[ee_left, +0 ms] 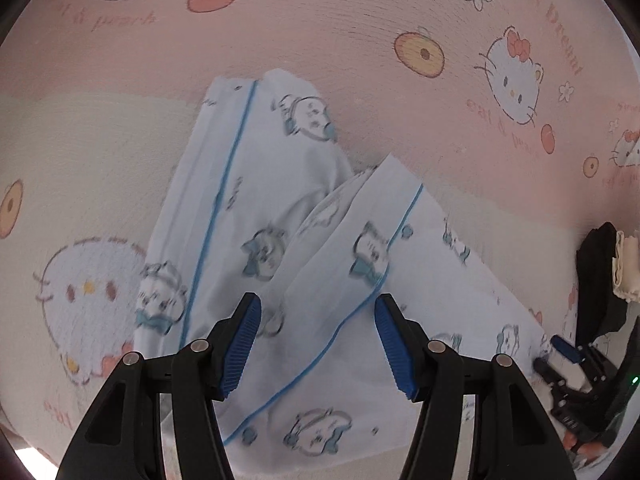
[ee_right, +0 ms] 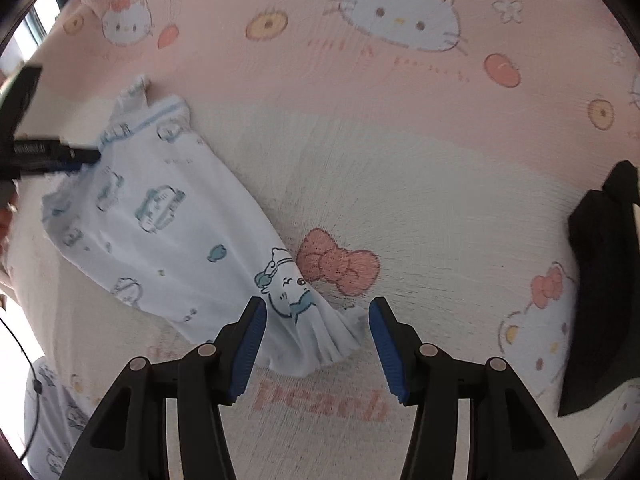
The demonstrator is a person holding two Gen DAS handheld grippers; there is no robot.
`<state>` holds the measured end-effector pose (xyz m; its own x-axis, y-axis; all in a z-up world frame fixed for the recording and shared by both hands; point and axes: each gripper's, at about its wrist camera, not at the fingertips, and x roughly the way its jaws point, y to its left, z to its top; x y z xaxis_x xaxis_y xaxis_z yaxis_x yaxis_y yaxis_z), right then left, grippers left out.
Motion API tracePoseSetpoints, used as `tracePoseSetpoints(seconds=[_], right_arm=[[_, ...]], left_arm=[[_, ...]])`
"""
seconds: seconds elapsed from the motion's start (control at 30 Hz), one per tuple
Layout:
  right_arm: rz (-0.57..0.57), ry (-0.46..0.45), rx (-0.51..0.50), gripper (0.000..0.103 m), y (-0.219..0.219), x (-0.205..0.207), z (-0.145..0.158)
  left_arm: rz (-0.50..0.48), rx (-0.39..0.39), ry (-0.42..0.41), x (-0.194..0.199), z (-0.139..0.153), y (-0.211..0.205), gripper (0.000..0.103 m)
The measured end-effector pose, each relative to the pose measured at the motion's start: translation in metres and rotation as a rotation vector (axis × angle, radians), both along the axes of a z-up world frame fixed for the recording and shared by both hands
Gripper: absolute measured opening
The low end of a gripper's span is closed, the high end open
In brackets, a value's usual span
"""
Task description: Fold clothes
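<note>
A pale blue garment (ee_left: 256, 216) with cartoon prints and blue piping lies crumpled on a pink Hello Kitty bedsheet (ee_left: 360, 12). My left gripper (ee_left: 318, 346) is open just above its near part, nothing between the pads. In the right wrist view the same garment (ee_right: 168, 216) stretches from upper left to the middle. My right gripper (ee_right: 316, 346) is open over its bunched end (ee_right: 328, 344). The left gripper (ee_right: 60, 156) shows at the far left by the garment's other end. The right gripper (ee_left: 568, 356) shows at the right edge of the left wrist view.
A black garment (ee_right: 600, 288) lies at the right on the sheet, also in the left wrist view (ee_left: 600, 276) with a cream cloth (ee_left: 628, 264) beside it. More printed fabric (ee_right: 48, 420) sits at the lower left. A window (ee_right: 36, 20) shows at the upper left.
</note>
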<state>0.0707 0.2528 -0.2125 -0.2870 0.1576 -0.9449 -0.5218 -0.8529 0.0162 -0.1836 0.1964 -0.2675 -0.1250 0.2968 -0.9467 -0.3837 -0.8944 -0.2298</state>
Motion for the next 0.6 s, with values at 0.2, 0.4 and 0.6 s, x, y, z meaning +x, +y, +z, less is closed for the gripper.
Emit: tracePoseSetpoints(seconds=[0.2,0.4,0.6], right_arm=[[0.032,-0.031,0.04,0.053,-0.004,-0.012,-0.006],[0.042,-0.035,0.046,0.053,-0.005,-0.016,-0.007],[0.07,-0.064,0.057,0.052,-0.01,-0.025,-0.012]], left_arm=[[-0.027,-0.042,0.04,-0.003,-0.003,0.015,0.056],[-0.061,-0.093,0.071,0.002,-0.006,0.024,0.056],[-0.117,-0.118,0.117,0.009,-0.006,0.03,0.034]])
